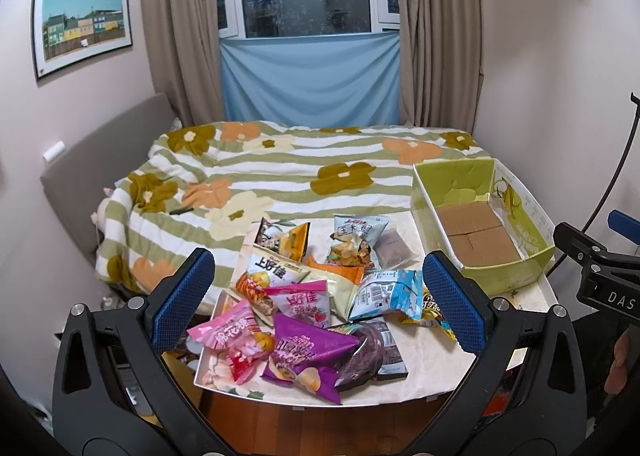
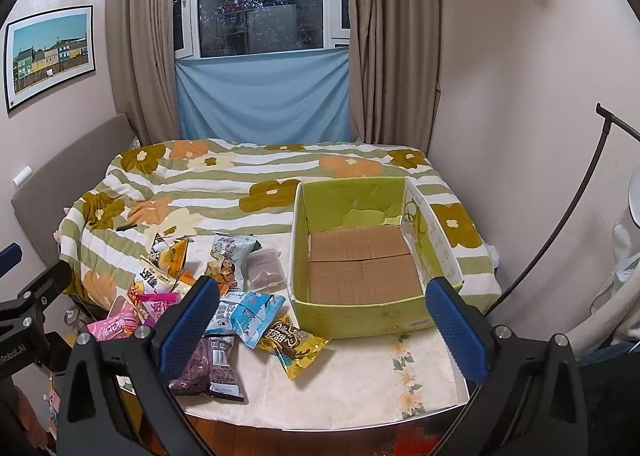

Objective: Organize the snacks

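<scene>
Snack pile (image 1: 316, 296) lies at 12 o'clock of the left gripper (image 1: 320, 296), box (image 2: 360, 256) at 12 o'clock of the right gripper (image 2: 324, 328). Both grippers gape wide, holding nothing; the left is nearer the snacks.

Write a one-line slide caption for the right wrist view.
Open right claw hovers above a white floral table, facing an empty green cardboard box beside scattered snack packets.

A heap of snack packets (image 1: 316, 296) is seen ahead of the spread jaws of the left gripper (image 1: 318, 306), pink, purple and blue bags overlapping. A green cardboard box (image 2: 360, 312), open-topped with a bare brown floor, is framed ahead of the right gripper (image 2: 324, 330), upright.
</scene>
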Demonstrator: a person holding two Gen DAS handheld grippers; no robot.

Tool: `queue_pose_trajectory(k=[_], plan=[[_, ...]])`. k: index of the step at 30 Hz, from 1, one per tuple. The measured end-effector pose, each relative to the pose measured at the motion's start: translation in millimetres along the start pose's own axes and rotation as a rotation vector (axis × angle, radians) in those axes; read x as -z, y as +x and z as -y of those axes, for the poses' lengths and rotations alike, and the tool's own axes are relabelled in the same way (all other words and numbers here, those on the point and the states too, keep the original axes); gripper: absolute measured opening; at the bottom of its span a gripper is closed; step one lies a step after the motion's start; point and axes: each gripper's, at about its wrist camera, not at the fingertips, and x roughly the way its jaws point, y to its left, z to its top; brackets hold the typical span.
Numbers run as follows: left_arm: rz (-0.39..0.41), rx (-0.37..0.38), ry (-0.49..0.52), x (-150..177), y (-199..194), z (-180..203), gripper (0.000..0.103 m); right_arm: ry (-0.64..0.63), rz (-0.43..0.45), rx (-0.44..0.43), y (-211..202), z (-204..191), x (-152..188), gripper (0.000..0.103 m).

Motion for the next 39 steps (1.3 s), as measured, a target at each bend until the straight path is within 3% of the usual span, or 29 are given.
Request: queue_pose_trajectory(k=[24,39], plan=[[-0.003,0.004,-0.001,-2.0,1.5,-0.2,0.103,0.005,-0.003,-0.001,3.8,-0.8,-1.1,0.103],[0.031,-0.033,0.028,1.0,-3.2,6.1,0.103,0.008,-0.005,-0.004,2.4,-5.8,0.9,0.103]])
